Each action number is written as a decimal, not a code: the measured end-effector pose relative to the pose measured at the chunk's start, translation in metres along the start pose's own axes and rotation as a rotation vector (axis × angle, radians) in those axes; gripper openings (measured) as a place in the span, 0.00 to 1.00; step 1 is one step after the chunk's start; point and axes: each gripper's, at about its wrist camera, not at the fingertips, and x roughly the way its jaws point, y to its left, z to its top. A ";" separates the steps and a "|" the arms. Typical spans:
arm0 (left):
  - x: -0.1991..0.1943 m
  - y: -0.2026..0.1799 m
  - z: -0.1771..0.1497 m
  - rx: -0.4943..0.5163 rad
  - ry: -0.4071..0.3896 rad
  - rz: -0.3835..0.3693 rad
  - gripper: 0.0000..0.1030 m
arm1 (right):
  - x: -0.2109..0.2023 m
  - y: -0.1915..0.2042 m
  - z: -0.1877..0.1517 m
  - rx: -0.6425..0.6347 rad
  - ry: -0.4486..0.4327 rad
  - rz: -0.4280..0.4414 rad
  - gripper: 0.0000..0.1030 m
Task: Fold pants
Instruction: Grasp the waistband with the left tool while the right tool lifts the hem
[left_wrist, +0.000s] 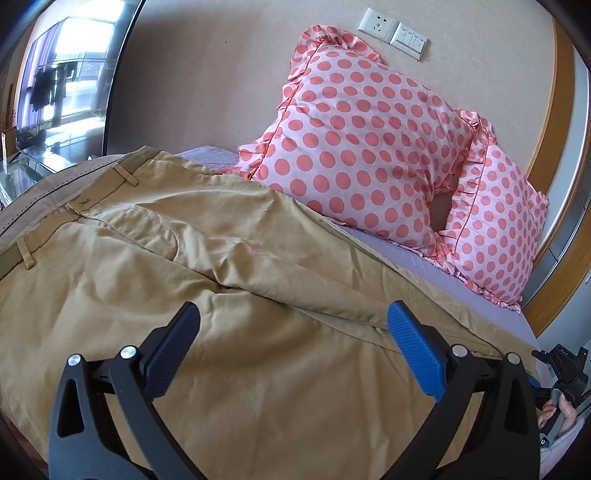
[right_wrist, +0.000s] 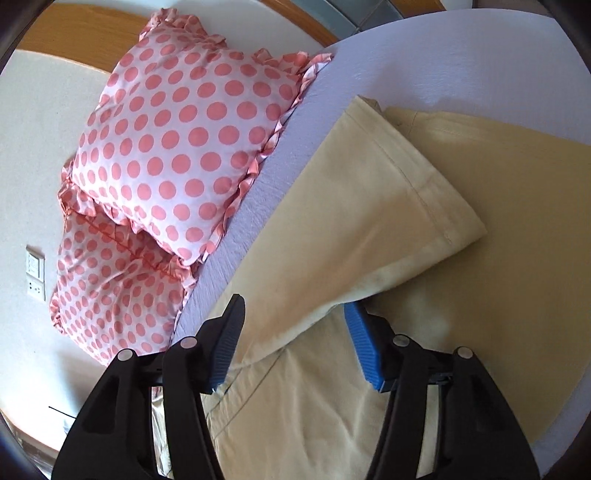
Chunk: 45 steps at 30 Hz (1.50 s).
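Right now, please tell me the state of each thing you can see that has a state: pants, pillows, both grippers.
pants: spread on the bed, one leg lying over the other, wrinkled
polka-dot pillows: two, leaning at the wall
left gripper: open, over the pants, holding nothing
right gripper: open, over the pants, holding nothing

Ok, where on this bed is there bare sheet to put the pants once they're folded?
Bare lavender sheet lies past the pant cuffs, at the far end of the bed. A narrow strip runs between the khaki pants and the polka-dot pillows. Elsewhere it is crowded: the pants cover most of the near bed and the pillows fill the wall side.
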 end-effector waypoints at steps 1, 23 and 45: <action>0.000 0.000 0.000 -0.007 0.001 -0.005 0.98 | 0.003 0.001 0.001 -0.006 -0.018 0.009 0.48; 0.151 0.062 0.124 -0.259 0.268 0.128 0.91 | -0.057 -0.025 -0.001 -0.048 -0.105 0.380 0.02; -0.087 0.113 -0.035 -0.282 0.119 0.110 0.11 | -0.091 -0.077 0.003 -0.066 -0.132 0.252 0.02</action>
